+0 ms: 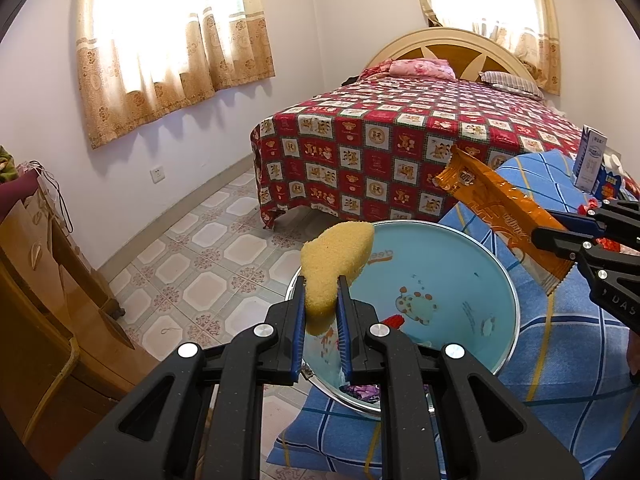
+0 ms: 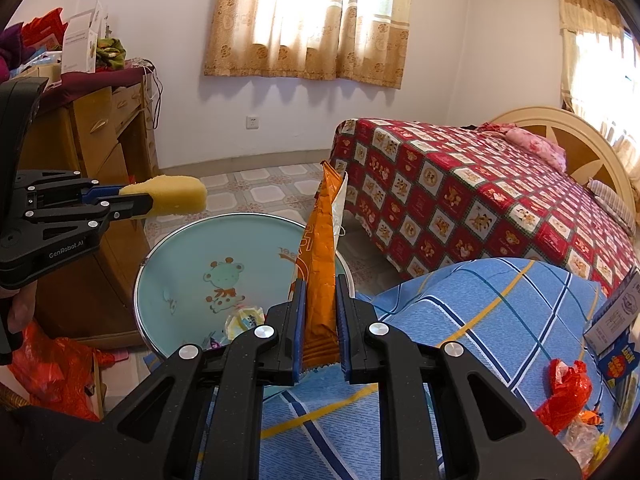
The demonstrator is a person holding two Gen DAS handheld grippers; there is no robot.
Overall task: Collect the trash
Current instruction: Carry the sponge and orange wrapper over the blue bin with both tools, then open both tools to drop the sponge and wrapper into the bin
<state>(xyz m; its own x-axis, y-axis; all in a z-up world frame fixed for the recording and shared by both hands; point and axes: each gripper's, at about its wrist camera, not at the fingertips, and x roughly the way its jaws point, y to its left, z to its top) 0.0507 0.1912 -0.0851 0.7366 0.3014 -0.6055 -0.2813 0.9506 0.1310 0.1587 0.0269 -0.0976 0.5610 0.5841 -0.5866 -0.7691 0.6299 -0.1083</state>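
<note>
While you are holding both tongs above the basin, this is how things are lying:

Left gripper (image 1: 322, 292): you are pinching a yellow sponge (image 1: 334, 266) between its blue pads; the jaws are pressing its lower end, and the rest is sticking up and forward past the tips.

Right gripper (image 2: 321, 292): you are clamping an orange wrapper (image 2: 320, 264) by its crimped bottom end; the wrapper is standing up out of the jaws, its torn top leaning toward the bed.

Sponge and wrapper: both are hanging over the basin, apart from each other, the sponge on the left side, the wrapper on the right.

Basin (image 2: 188, 248): it is sitting just below both tongs, pale blue with a cartoon animal inside, and scraps of trash (image 2: 240, 320) are lying in its near part.

Blue plaid cloth (image 2: 460, 312): it is lying under and to the right of the basin, carrying a crumpled red bag (image 2: 566, 394) and a carton (image 2: 618, 312) well to the right of the right gripper.

Bed (image 2: 480, 208): it is standing beyond the cloth under a red checked cover.
</note>
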